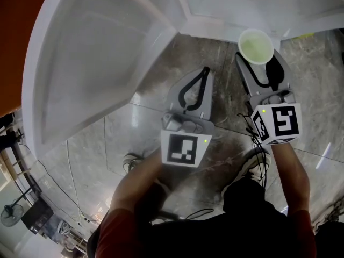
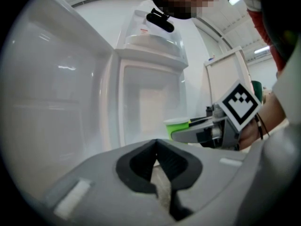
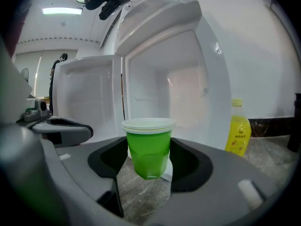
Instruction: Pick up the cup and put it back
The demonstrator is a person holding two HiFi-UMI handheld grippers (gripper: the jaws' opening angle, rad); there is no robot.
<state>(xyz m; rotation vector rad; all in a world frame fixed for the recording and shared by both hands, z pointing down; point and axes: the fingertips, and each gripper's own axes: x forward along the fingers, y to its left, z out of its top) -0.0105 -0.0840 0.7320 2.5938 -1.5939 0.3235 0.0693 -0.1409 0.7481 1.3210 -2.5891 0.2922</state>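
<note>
A green plastic cup with a white rim (image 3: 149, 147) hangs above the marble floor, and my right gripper (image 3: 149, 150) is shut on its sides. The head view looks into the cup (image 1: 256, 46) from above, at the tip of the right gripper (image 1: 258, 63), just in front of the open white fridge (image 1: 226, 7). My left gripper (image 1: 205, 70) is held to the left of it, shut and empty. In the left gripper view the left gripper's (image 2: 156, 142) black pads meet at the tip, with the cup (image 2: 178, 126) off to the right.
The fridge door (image 1: 91, 63) swings out wide to the left; the bare white compartment (image 3: 164, 88) is straight ahead. A yellow drink bottle (image 3: 240, 133) stands on the floor right of the fridge. Cables (image 1: 75, 187) and a fan (image 1: 11, 214) lie behind the person.
</note>
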